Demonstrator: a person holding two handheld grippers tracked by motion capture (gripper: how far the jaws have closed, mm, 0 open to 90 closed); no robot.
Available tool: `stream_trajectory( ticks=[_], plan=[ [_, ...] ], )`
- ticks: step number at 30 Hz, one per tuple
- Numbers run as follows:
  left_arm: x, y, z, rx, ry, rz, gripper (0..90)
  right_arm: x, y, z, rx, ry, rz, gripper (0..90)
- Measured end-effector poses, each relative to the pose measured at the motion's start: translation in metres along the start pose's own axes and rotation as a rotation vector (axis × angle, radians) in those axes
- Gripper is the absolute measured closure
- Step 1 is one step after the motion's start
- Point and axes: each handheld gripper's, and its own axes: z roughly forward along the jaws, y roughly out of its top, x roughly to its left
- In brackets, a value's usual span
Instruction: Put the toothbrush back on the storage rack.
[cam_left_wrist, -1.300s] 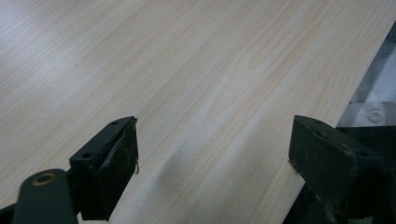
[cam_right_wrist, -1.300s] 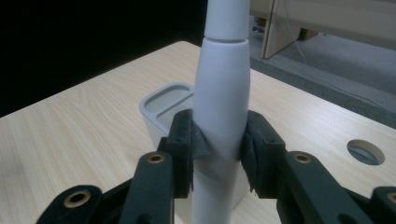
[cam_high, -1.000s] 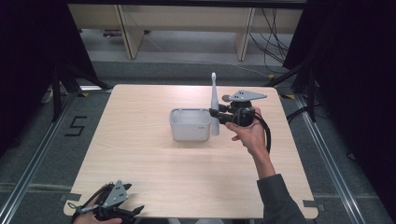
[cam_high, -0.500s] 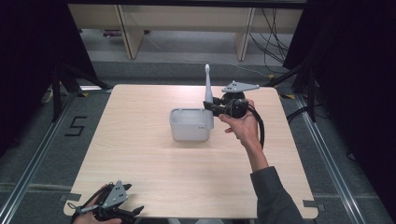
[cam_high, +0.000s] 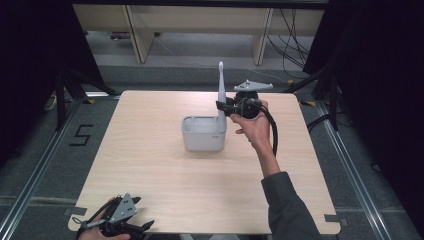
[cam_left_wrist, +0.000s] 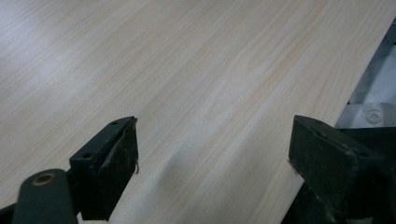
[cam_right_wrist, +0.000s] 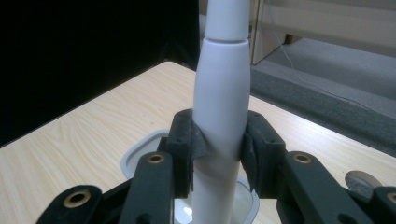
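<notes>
Since the earlier frames, the right tool (cam_high: 223, 107) has carried the toothbrush (cam_high: 220, 85) from a lean at the right side of the box (cam_high: 204, 134) toward the far right corner of it, and the toothbrush now stands almost upright.

Going from largest to smallest: the tabletop (cam_high: 150, 175) is light wood and carries one thing, the grey box, which sits near its middle. The box is open at the top and looks empty, except for the lower end of the toothbrush, which seems to reach inside the rim at the far right corner; I cannot tell if it touches the bottom. The left tool (cam_high: 131, 227) rests at the near left edge of the tabletop, well apart from the box, and in the left gripper view its jaws stand wide apart with nothing between them. The right tool is clenched on the white handle of the toothbrush; in the right gripper view the two pads (cam_right_wrist: 189, 144) press the handle (cam_right_wrist: 222, 116) from both sides, with the rim (cam_right_wrist: 135, 161) of the box just below.

My judgement is that the work is nearly finished: the toothbrush is brought to the box and partly lowered in. What is left is to lower it fully, release it, and draw the hand (cam_high: 255, 127) back.
</notes>
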Motion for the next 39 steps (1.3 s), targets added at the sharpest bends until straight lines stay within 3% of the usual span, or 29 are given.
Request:
stream_trajectory(
  ticks=[2, 3, 5, 8, 9, 15, 19, 21, 25, 26, 29, 30, 32, 34, 35, 39],
  plan=[
    [0.001, 0.0, 0.0, 0.018, -0.004, 0.016, 15.7, -0.002, 0.0, 0.005, -0.003, -0.001, 0.003, 66.6],
    [0.001, 0.0, 0.0, 0.011, -0.001, 0.015, 15.7, -0.001, 0.0, 0.007, -0.002, -0.006, 0.023, 66.7],
    [0.0, 0.0, 0.0, -0.001, -0.002, 0.004, 15.7, -0.003, 0.001, 0.01, 0.001, -0.011, 0.008, 66.7],
    [0.0, 0.0, 0.0, 0.008, 0.002, 0.007, 15.7, -0.003, 0.0, 0.014, 0.011, -0.019, 0.034, 66.6],
    [0.001, 0.0, 0.0, 0.001, -0.001, 0.009, 15.7, -0.006, -0.001, 0.016, 0.004, -0.028, 0.002, 66.6],
    [0.0, 0.0, 0.0, -0.001, -0.002, 0.003, 15.7, -0.006, -0.004, 0.023, 0.02, -0.026, 0.037, 66.6],
    [0.0, 0.0, 0.0, 0.0, -0.006, 0.003, 15.7, -0.006, -0.005, 0.028, 0.025, -0.033, 0.004, 66.5],
    [0.0, 0.0, 0.0, -0.003, -0.004, 0.006, 15.7, -0.004, -0.006, 0.029, 0.036, -0.039, 0.028, 66.5],
    [0.0, 0.0, 0.0, 0.0, -0.002, 0.002, 15.7, -0.005, -0.009, 0.033, 0.038, -0.04, 0.009, 66.5],
    [0.0, 0.0, 0.0, -0.002, -0.005, 0.005, 15.7, -0.004, -0.011, 0.033, 0.039, -0.038, 0.042, 66.5],
    [0.0, 0.0, 0.0, -0.001, -0.008, 0.01, 15.7, -0.005, -0.016, 0.036, 0.047, -0.042, 0.047, 66.5],
    [-0.001, -0.001, 0.0, 0.0, -0.009, -0.008, 15.7, -0.007, -0.018, 0.037, 0.054, -0.038, 0.036, 66.4],
    [-0.001, 0.0, 0.0, -0.001, -0.001, 0.002, 15.7, -0.007, -0.02, 0.039, 0.058, -0.042, 0.049, 66.4],
    [-0.001, 0.0, 0.0, -0.002, -0.009, 0.01, 15.7, -0.008, -0.022, 0.041, 0.053, -0.04, 0.032, 66.4],
    [-0.001, 0.0, 0.0, 0.003, -0.01, 0.01, 15.7, -0.007, -0.023, 0.042, 0.065, -0.047, 0.055, 66.4],
    [-0.001, 0.0, -0.001, -0.003, -0.002, -0.001, 15.7, -0.008, -0.031, 0.044, 0.079, -0.044, 0.039, 66.4]
  ],
)
